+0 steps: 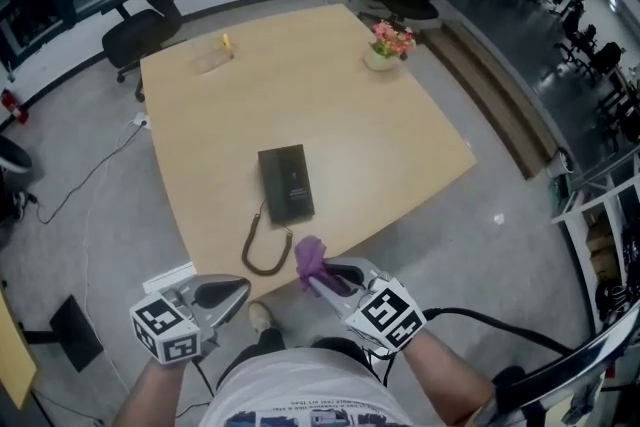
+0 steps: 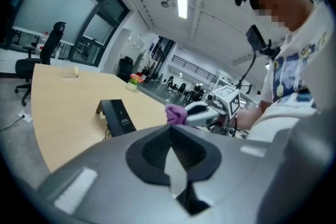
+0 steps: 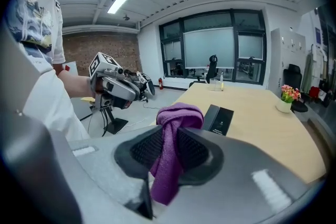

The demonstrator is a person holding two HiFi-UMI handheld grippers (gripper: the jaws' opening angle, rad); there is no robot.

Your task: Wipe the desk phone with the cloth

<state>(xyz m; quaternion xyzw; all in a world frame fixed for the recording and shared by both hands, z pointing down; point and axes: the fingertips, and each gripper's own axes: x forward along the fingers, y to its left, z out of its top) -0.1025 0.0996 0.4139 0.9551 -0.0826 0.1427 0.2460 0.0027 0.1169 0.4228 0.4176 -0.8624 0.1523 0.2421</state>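
Note:
A black desk phone (image 1: 286,183) lies flat near the front edge of the wooden table (image 1: 330,95), its coiled cord (image 1: 264,250) looping toward the edge. The phone (image 2: 118,116) also shows in the left gripper view, and the phone (image 3: 219,119) in the right gripper view. My right gripper (image 1: 318,277) is shut on a purple cloth (image 1: 309,260), held off the table just in front of its edge; the cloth (image 3: 170,157) hangs bunched between the jaws. My left gripper (image 1: 238,290) hovers low at the left, off the table, jaws shut with nothing between them.
A flower pot (image 1: 386,46) stands at the table's far right. A clear item with a yellow piece (image 1: 216,55) lies at the far left. Black office chairs (image 1: 148,10) stand behind the table. A cable (image 1: 80,185) runs over the floor at left.

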